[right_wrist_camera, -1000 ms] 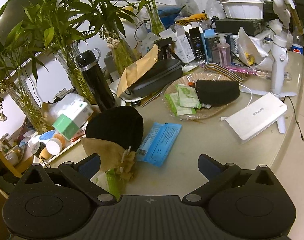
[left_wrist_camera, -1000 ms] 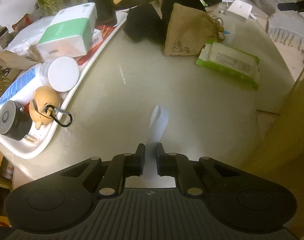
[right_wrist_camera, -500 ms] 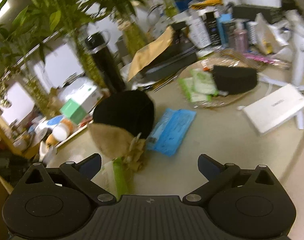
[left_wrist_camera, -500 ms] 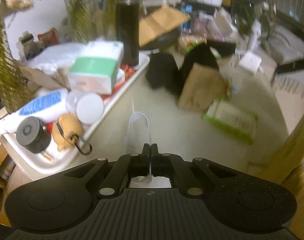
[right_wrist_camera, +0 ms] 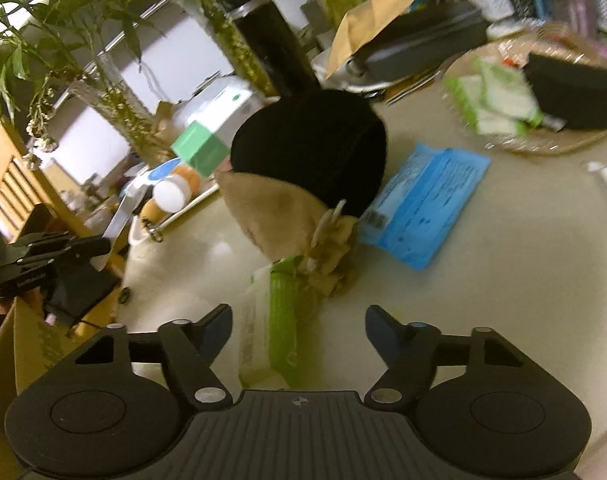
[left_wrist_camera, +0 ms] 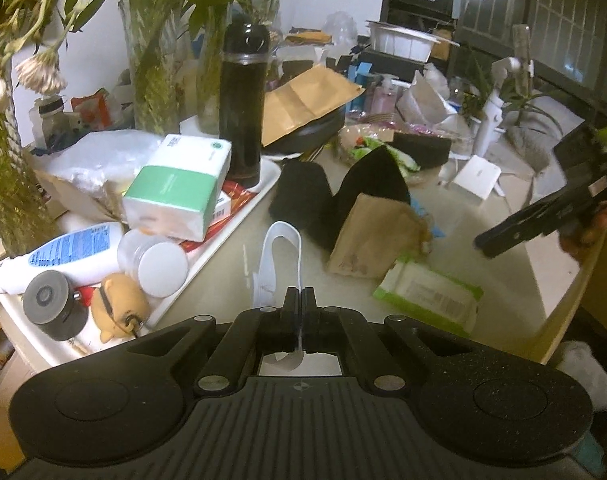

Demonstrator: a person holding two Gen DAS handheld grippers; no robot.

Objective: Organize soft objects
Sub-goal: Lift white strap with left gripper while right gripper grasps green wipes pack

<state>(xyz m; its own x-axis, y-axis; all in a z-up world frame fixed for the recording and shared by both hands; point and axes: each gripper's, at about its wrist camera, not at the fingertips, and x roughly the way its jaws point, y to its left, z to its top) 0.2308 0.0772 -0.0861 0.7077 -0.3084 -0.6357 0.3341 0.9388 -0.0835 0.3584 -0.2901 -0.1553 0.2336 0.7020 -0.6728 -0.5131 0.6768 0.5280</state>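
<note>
Between closed jaws of left gripper (left_wrist_camera: 302, 300): thin white strap (left_wrist_camera: 277, 264), lifted off tabletop (left_wrist_camera: 507, 280), pinched only at edge. Risk: limp strap slipped out or snagged white tray (left_wrist_camera: 243, 216) at left. Right gripper (right_wrist_camera: 298, 322) gaped apart, empty, just above green wipes pack (right_wrist_camera: 269, 320); burlap pouch (right_wrist_camera: 287, 216) lay across pack's far end, so closing there could have dragged pouch along.

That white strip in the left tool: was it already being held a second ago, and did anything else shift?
No. The left gripper closed on the white strip and lifted it off the table. The right gripper, still open, dropped toward the green wipes pack. The burlap pouch and black cap stayed put.
</note>
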